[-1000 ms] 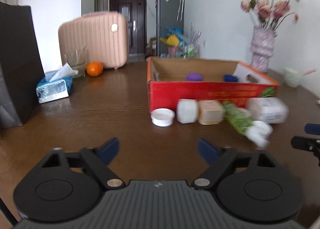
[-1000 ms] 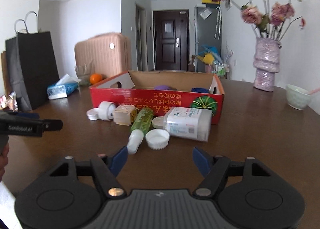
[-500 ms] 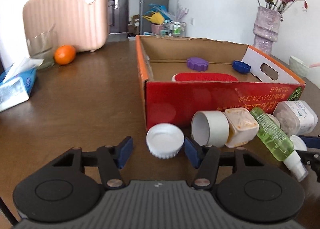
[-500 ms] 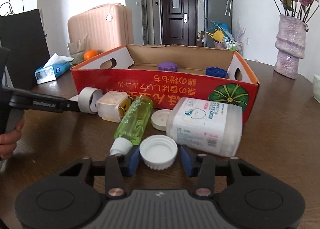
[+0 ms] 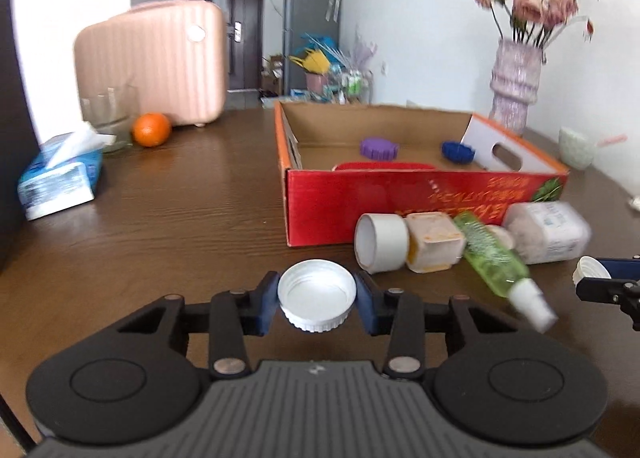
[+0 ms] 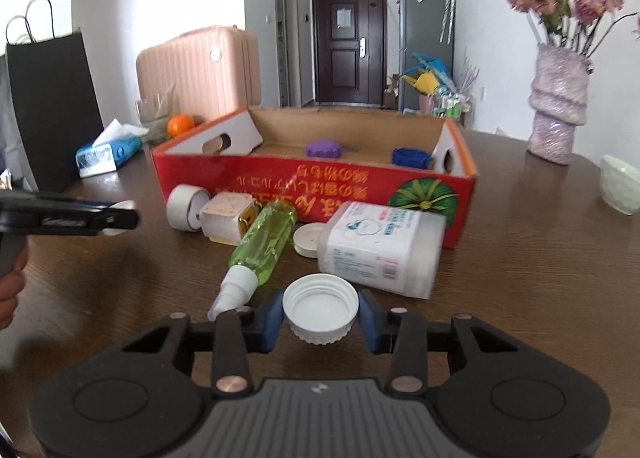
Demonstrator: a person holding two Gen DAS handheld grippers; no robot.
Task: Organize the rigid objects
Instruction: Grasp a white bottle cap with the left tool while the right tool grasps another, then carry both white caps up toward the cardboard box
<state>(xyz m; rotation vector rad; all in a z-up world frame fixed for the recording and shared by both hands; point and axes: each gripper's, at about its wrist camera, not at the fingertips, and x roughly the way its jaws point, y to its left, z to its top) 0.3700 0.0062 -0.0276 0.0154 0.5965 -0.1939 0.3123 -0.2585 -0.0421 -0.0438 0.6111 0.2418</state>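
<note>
Both grippers clamp a cap each, over the dark brown wooden table (image 5: 168,218).

Left gripper (image 5: 316,294): blue pads pressed against either side of a white ribbed plastic screw cap (image 5: 317,295), open side up. The jaws have just been closing, with this cap between them; now narrow, held at the cap's width. The cap sits in front of the near left corner of the red cardboard box (image 5: 400,198), apart from it.

Right gripper (image 6: 321,310): pads grip a second white ribbed screw cap (image 6: 321,308), hollow side up, just beside the nozzle end of a green translucent spray bottle (image 6: 264,242) lying on its side. This gripper closed earlier and has settled on the cap.

Loose items in a row against the box's front wall: a white tape roll (image 6: 182,207) on edge, a cream square tub (image 6: 226,218) tipped over, the green bottle, a flat cream round lid (image 6: 306,239), a clear rectangular container with a white printed label (image 6: 380,248) on its side.

Inside the box: a purple toothed lid (image 5: 378,148), a dark blue toothed lid (image 5: 458,152), a red flat piece (image 5: 382,167) close behind the front wall.

Around: blue tissue pack (image 5: 60,174), orange (image 5: 151,129), pink ribbed suitcase (image 5: 152,66), black paper bag (image 6: 52,106), purple vase of dried flowers (image 6: 558,102), pale green bowl (image 6: 620,183).

A person's hand (image 6: 10,286) shows at the left edge of the right wrist view.
</note>
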